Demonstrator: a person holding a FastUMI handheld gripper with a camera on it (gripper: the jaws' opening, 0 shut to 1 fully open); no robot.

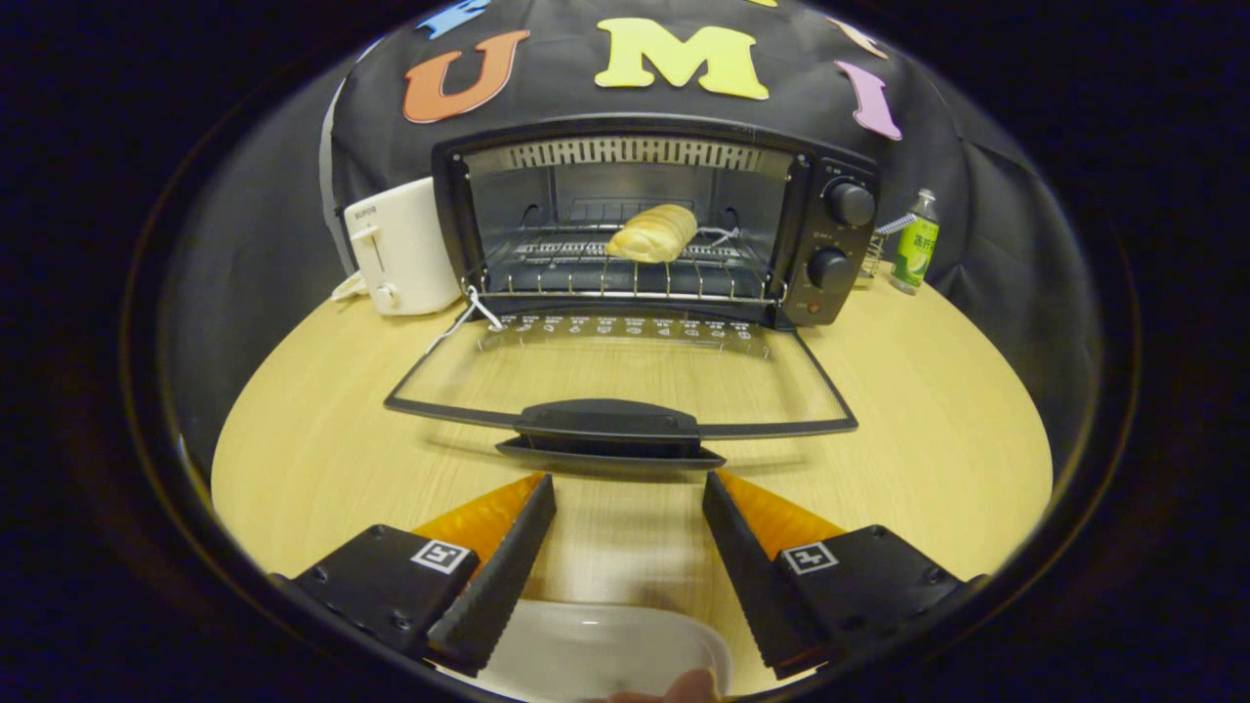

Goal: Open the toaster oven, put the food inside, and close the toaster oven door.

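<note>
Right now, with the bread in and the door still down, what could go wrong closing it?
1. The open fingers sit just short of the door handle; a shallow hold might slip off as the door swings up.
2. Lifting fast could shove the toaster oven back toward the white toaster or the bottle.
3. The bread lies on the rack; a slam may jolt it.

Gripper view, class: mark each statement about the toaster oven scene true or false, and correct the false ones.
1. The toaster oven door is shut. False: it lies folded down, open.
2. The bread roll sits on the rack inside. True.
3. The gripper jaws clamp the door handle. False: they stand open, just short of it, holding nothing.
4. A white toaster stands beside the oven. True.
5. The green bottle lies tipped over. False: it stands upright.
</note>
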